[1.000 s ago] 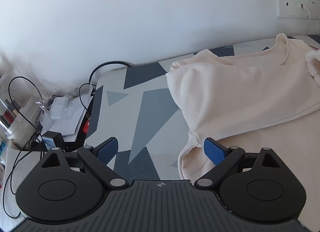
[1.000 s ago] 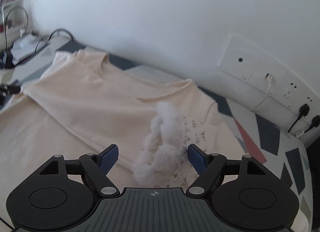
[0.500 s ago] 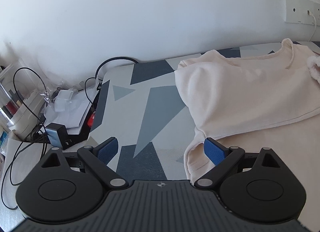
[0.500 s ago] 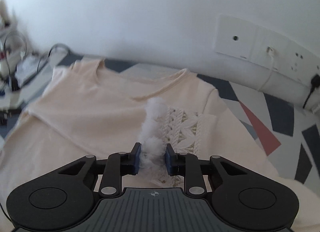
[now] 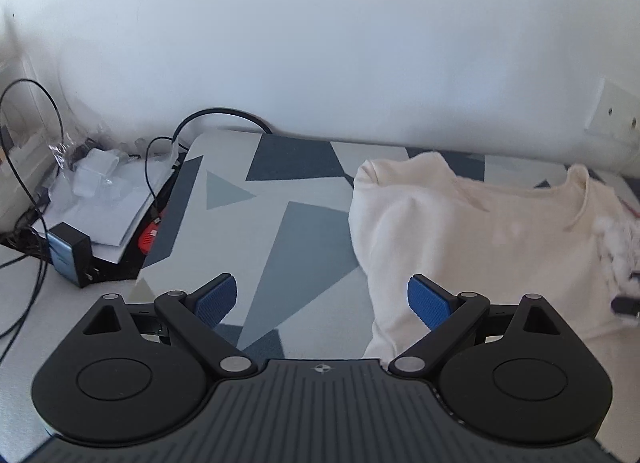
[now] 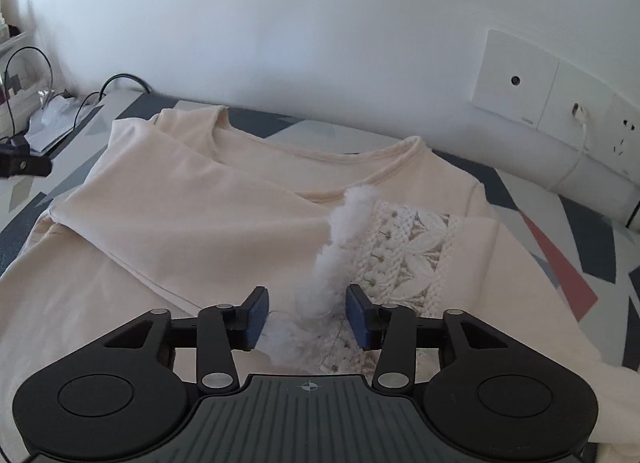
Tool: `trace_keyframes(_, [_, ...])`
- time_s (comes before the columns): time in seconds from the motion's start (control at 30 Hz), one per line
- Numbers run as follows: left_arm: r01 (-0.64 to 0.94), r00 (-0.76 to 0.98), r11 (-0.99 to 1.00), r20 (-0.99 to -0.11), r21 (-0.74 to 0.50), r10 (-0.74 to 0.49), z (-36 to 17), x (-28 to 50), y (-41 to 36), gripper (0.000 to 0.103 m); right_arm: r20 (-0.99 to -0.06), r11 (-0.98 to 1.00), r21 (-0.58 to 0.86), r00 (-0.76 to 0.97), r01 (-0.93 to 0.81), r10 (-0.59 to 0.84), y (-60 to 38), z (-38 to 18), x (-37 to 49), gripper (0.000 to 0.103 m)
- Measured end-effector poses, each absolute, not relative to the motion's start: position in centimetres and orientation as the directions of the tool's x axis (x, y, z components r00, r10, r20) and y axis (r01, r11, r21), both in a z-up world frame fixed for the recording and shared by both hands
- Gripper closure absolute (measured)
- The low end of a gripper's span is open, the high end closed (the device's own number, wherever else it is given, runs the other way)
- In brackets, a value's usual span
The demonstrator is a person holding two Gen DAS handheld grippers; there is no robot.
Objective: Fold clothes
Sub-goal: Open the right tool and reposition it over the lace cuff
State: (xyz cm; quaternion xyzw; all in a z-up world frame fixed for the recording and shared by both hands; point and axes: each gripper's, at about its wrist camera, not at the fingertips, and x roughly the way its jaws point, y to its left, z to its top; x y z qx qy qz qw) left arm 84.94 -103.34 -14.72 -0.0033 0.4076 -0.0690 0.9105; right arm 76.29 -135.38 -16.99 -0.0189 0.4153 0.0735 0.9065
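Observation:
A cream long-sleeved top [image 6: 192,223] lies spread on the patterned bed, one sleeve folded across its front. It has a white knitted lace panel [image 6: 404,251] and a fluffy white trim [image 6: 340,247]. My right gripper [image 6: 306,317] is open, its pads on either side of the fluffy trim without pinching it. My left gripper [image 5: 322,299] is open and empty, above the bedcover at the top's left edge [image 5: 460,239], its right pad over the fabric. The left gripper's tip shows in the right wrist view [image 6: 24,165].
The bedcover [image 5: 280,231] has grey, blue and red triangles. Left of the bed lie cables, a black charger [image 5: 68,259], papers and plastic bags [image 5: 96,187]. Wall sockets [image 6: 552,103] with a plugged white cable sit on the wall at right.
My right gripper shut on the fluffy trim half a second ago and has now opened again. My left gripper has drifted left and back, staying open.

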Motion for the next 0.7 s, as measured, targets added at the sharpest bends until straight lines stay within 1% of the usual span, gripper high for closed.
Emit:
trace_keyframes(0.03, [0.112,0.641,0.987,-0.751,-0.113,-0.159,-14.8,86.1,-103.1,0.008,-0.745,0.99,0.044,0.656,-0.135,0.123,-135.7,-16.4,76.1,0.051])
trace_keyframes(0.07, [0.102,0.623,0.982,-0.759,-0.16,-0.189,-15.0,87.2,-102.8,0.008,-0.733,0.991,0.062,0.668,-0.121,0.128,-136.0,-15.7,75.9,0.049])
trace_keyframes(0.13, [0.065,0.583,0.965,-0.775,-0.253,-0.242,-15.8,89.5,-102.5,0.009,-0.701,0.992,0.09,0.702,-0.087,0.125,-136.8,-14.4,75.5,0.037])
trace_keyframes(0.17, [0.04,0.568,0.958,-0.782,-0.285,-0.257,-16.2,90.5,-102.3,0.011,-0.681,0.993,0.105,0.723,-0.06,0.116,-137.5,-13.9,75.5,0.036])
trace_keyframes(0.2, [0.013,0.554,0.95,-0.788,-0.313,-0.268,-16.6,91.4,-102.2,0.017,-0.661,0.992,0.121,0.742,-0.034,0.106,-138.3,-13.3,75.6,0.035])
trace_keyframes(0.23, [-0.014,0.541,0.94,-0.793,-0.34,-0.279,-17.0,92.4,-102.1,0.019,-0.647,0.989,0.145,0.756,-0.003,0.097,-139.1,-13.0,75.6,0.034])
trace_keyframes(0.3, [-0.042,0.529,0.924,-0.792,-0.381,-0.303,-17.4,94.0,-102.0,0.02,-0.631,0.974,0.211,0.772,0.082,0.071,-141.3,-13.0,76.1,0.033])
trace_keyframes(0.33, [-0.038,0.52,0.925,-0.798,-0.379,-0.305,-17.5,94.8,-102.3,0.02,-0.633,0.961,0.244,0.773,0.131,0.055,-142.4,-13.3,76.4,0.033])
trace_keyframes(0.43, [-0.012,0.488,0.936,-0.819,-0.351,-0.301,-17.6,97.0,-103.6,0.019,-0.653,0.928,0.297,0.757,0.225,0.025,-144.4,-14.7,77.2,0.034])
trace_keyframes(0.53, [0.024,0.387,0.962,-0.884,-0.272,-0.26,-18.7,98.8,-105.1,0.019,-0.677,0.918,0.313,0.735,0.243,0.036,-144.6,-16.1,77.8,0.034])
trace_keyframes(0.6, [0.052,0.368,0.985,-0.914,-0.162,-0.17,-19.0,99.2,-105.7,0.019,-0.682,0.925,0.304,0.73,0.227,0.045,-144.0,-16.8,77.9,0.034])
trace_keyframes(0.63, [0.051,0.385,0.995,-0.918,-0.087,-0.1,-18.9,99.3,-105.7,0.019,-0.684,0.93,0.293,0.728,0.221,0.043,-143.8,-17.0,78.0,0.034])
trace_keyframes(0.67, [0.032,0.407,0.999,-0.913,-0.017,-0.029,-18.7,99.4,-105.4,0.019,-0.685,0.936,0.282,0.727,0.212,0.042,-143.5,-17.1,78.1,0.034])
trace_keyframes(0.7, [0.008,0.417,1.0,-0.909,0.017,0.012,-18.6,99.6,-104.7,0.019,-0.686,0.941,0.271,0.726,0.203,0.041,-143.2,-17.2,78.2,0.033])
